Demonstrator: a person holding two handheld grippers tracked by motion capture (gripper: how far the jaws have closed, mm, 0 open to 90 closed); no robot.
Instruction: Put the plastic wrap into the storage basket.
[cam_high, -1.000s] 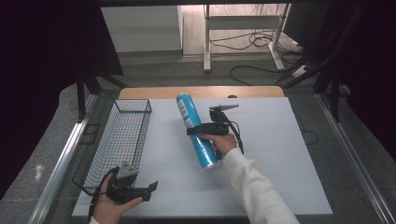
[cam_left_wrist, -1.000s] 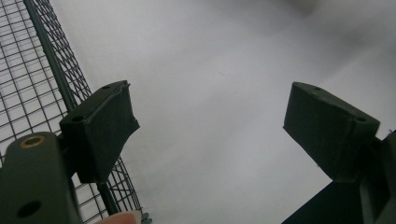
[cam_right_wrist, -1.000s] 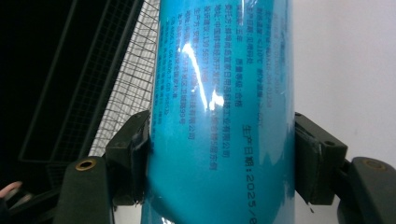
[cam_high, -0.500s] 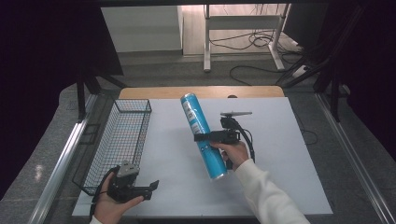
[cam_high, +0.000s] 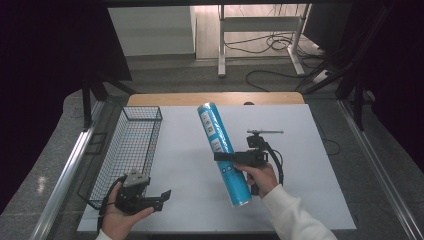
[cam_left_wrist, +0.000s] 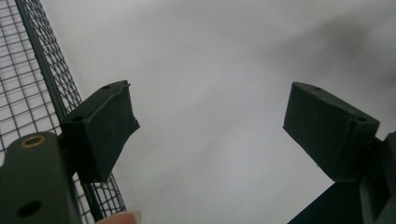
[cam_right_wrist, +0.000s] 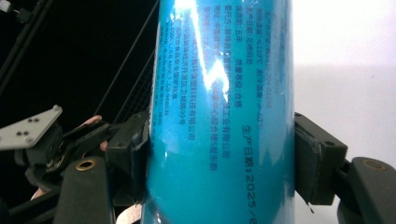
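We have slid the blue tube (cam_high: 223, 152) toward us with our right gripper (cam_high: 235, 157) squeezing it tight; our left gripper (cam_high: 159, 197) waits open, holding nothing. Let's keep it level.

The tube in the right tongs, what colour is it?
Bright blue tube with dark printed text, clearest in the right gripper view.

A long, glossy blue tube (cam_high: 223, 151) printed with white labels and dark text hangs tilted above the white bench (cam_high: 300, 190), clamped mid-length between two black jaws.
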